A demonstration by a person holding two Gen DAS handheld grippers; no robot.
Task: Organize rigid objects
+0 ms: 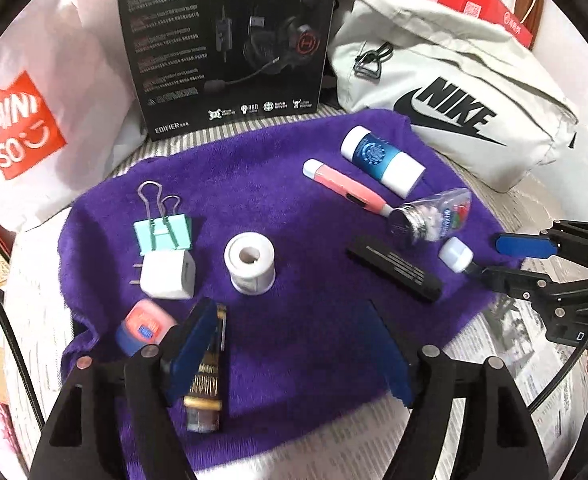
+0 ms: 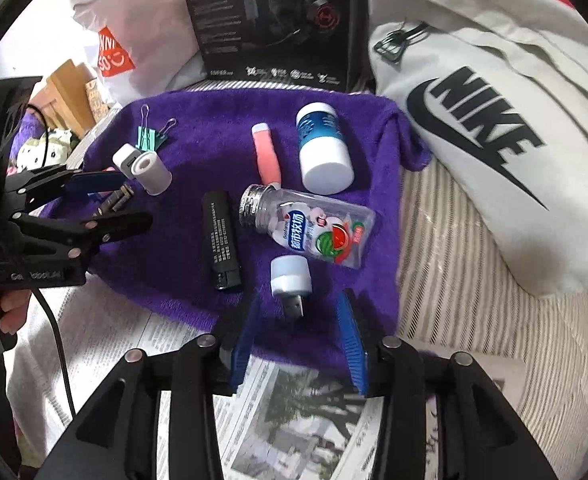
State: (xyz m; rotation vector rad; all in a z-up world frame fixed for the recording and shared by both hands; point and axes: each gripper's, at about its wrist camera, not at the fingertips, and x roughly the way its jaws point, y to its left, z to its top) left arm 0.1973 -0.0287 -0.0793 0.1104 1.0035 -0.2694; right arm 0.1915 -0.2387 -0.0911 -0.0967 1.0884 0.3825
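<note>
NIKE bag [image 1: 454, 120], EDIFIER box [image 1: 229, 40], MINISO bag [image 1: 21, 128], both grippers spread wide, nothing held

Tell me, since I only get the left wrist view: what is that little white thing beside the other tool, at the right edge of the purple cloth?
Observer: It's a small white USB gadget. Its metal plug points into the gap of the open right tool.
Visitor: What's printed on the clear bottle next to it?
Observer: The clear bottle has a label with a watermelon picture on it, which is only a blur in your view.
Visitor: Who holds the tool I'm looking along?
Observer: A person's left hand grips the handle of the left tool.
</note>
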